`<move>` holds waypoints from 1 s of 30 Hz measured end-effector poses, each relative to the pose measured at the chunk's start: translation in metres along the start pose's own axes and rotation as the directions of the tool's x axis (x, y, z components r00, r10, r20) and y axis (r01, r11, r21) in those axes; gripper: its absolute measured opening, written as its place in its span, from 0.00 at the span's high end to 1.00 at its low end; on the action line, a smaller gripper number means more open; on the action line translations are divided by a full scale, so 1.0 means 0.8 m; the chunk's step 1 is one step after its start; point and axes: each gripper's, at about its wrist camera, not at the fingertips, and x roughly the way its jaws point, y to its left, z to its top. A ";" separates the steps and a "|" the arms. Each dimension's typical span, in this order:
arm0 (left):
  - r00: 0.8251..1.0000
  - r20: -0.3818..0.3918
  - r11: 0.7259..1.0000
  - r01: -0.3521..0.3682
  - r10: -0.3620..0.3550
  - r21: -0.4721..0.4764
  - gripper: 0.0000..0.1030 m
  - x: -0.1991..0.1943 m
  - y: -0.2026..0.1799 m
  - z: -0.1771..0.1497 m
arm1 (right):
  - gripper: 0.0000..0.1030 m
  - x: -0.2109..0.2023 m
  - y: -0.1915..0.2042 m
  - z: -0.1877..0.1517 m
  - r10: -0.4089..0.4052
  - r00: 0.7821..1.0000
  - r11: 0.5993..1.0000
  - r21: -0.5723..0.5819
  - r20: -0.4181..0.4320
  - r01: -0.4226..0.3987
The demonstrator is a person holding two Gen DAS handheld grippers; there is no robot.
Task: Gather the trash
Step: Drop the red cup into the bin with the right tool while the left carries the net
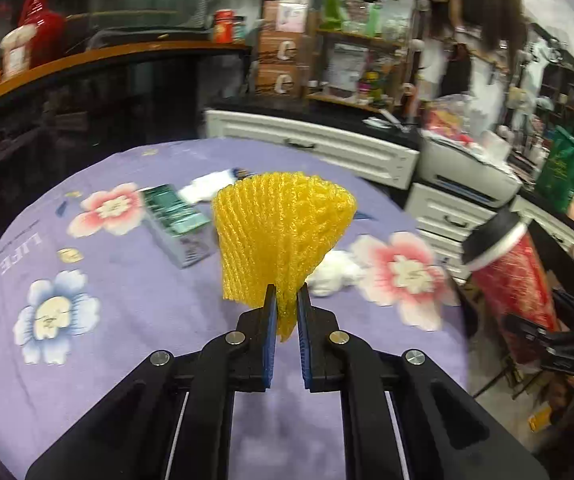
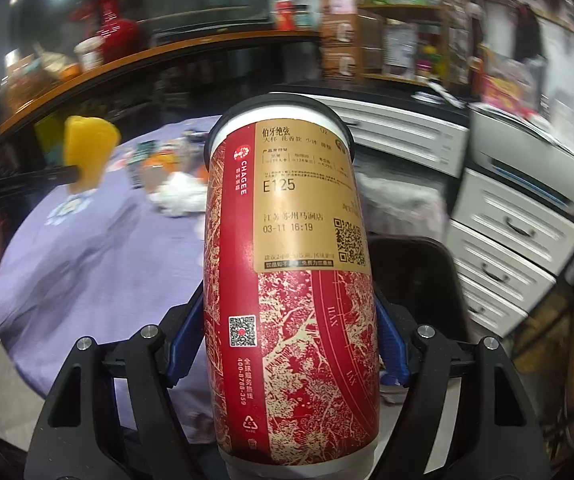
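Above the purple floral tabletop point(image 1: 127, 320), our left tool point(image 1: 287, 300) pinches a yellow foam fruit net point(image 1: 283, 232) while our right tool point(image 2: 291, 344) clamps a lidded red Chagee paper cup point(image 2: 287, 280), contents unseen.

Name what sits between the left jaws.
In the left wrist view, the lower end of the yellow foam net is pinched there by the left gripper.

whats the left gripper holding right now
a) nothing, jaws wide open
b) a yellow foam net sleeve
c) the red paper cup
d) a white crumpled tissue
b: the left gripper has its blue pads pinched on the yellow foam net sleeve, raised above the purple tablecloth.
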 end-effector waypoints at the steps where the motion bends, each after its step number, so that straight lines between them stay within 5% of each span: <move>1: 1.000 0.003 1.000 0.025 -0.025 0.013 0.90 0.002 -0.014 0.002 | 0.29 0.001 -0.015 -0.002 -0.020 1.000 1.000 0.016 -0.002 0.020; 8: 0.983 -0.030 0.980 0.185 -0.183 0.068 0.90 0.040 -0.108 0.017 | 0.29 0.049 -0.107 -0.031 -0.146 0.983 0.981 0.111 -0.110 0.158; 14: 0.955 -0.081 0.951 0.293 -0.286 0.098 0.90 0.079 -0.196 0.014 | 0.29 0.121 -0.164 -0.052 -0.146 0.965 0.962 0.198 -0.218 0.190; 30: 0.927 -0.195 0.927 0.350 -0.322 0.136 0.90 0.148 -0.285 -0.008 | 0.27 0.264 -0.216 -0.083 -0.129 0.919 0.937 0.258 -0.374 0.236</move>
